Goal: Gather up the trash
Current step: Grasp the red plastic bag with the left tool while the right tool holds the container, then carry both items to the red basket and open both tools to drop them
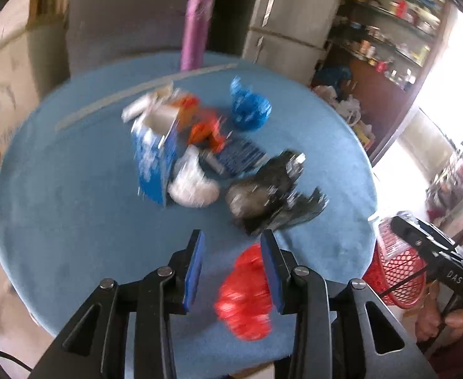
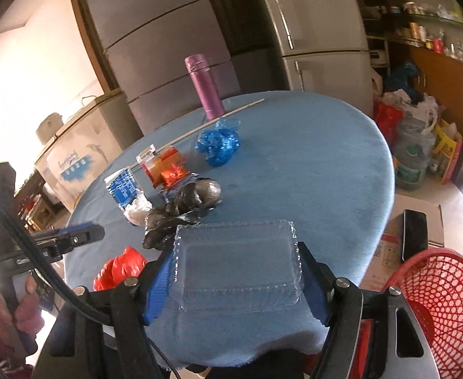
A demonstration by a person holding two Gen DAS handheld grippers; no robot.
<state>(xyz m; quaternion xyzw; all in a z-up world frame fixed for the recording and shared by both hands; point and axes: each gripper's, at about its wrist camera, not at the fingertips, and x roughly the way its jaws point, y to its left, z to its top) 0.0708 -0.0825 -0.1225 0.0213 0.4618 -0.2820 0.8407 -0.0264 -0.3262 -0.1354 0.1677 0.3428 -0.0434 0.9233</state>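
Observation:
A crumpled red plastic bag [image 1: 244, 290] lies at the near edge of the round blue table [image 1: 73, 189], between the narrow jaws of my left gripper [image 1: 233, 237] and against its right pad; the view is blurred. From the right wrist the red bag [image 2: 120, 268] shows just under the left gripper [image 2: 100, 233]. My right gripper [image 2: 234, 249] is shut on a clear plastic clamshell container [image 2: 237, 268], held level above the table [image 2: 326, 173]. A red mesh basket [image 2: 446, 300] stands low at the right, off the table.
Mid-table is a pile: black bag [image 1: 269, 189], blue bag [image 1: 250, 107], blue carton [image 1: 155, 158], white bag [image 1: 193, 183], orange wrapper [image 1: 206, 129]. A purple flask [image 2: 204, 85] stands at the far edge. A phone [image 2: 416, 233] lies on a cardboard box beside the basket. Fridges stand behind.

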